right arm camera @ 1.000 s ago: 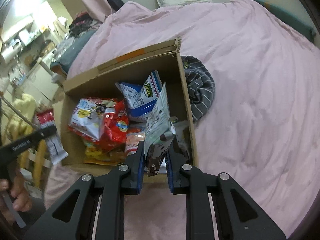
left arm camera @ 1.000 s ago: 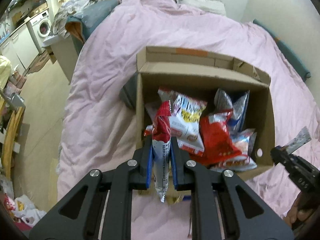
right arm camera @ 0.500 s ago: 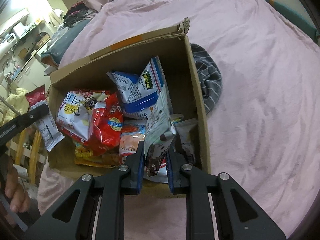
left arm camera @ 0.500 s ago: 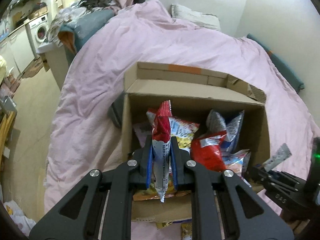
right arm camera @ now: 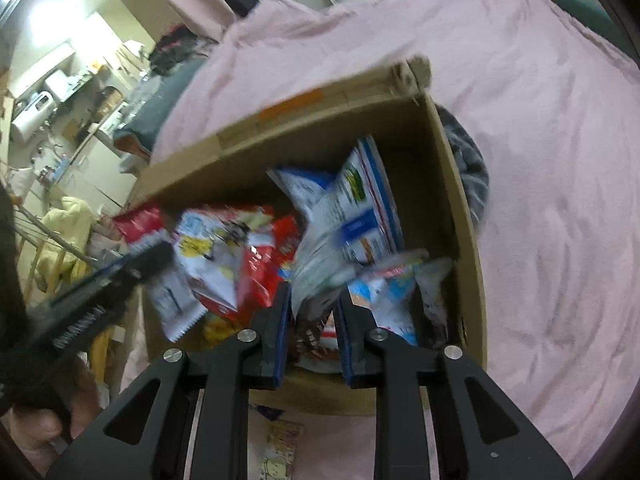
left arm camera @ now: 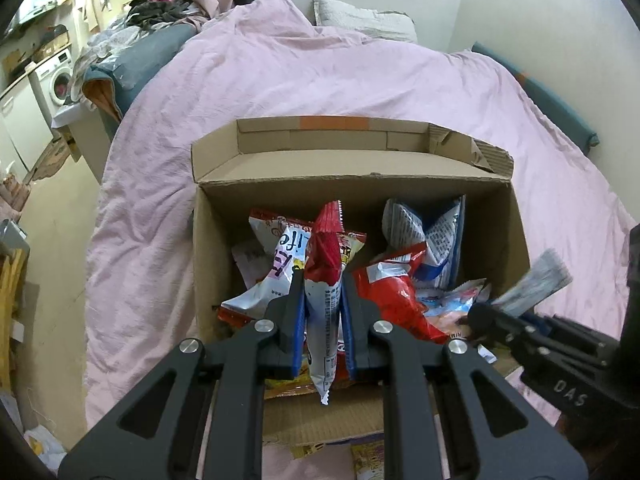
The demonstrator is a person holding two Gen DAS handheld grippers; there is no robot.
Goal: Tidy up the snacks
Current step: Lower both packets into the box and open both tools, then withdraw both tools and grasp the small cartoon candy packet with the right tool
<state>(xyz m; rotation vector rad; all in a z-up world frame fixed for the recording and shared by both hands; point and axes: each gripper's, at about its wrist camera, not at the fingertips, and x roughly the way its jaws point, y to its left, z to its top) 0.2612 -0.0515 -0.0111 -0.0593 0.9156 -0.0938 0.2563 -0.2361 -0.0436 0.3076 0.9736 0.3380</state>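
L gripper (left arm camera: 322,312) clamped on red-and-white foil snack sachet (left arm camera: 323,280) over open brown cardboard box (left arm camera: 352,196) on pink duvet (left arm camera: 280,76), R gripper (right arm camera: 311,320) jaws just opening, silver-white packet (right arm camera: 320,272) between them, blurred, over box's R side.

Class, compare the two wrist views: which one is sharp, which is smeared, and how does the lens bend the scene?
Left wrist view: sharp; print on the red-and-white snack packet is crisp, only the silver packet at right smears. Right wrist view: motion blur smears the blue-and-white snack bag and the brown cardboard box edge. Both: fisheye curving, dark corners.
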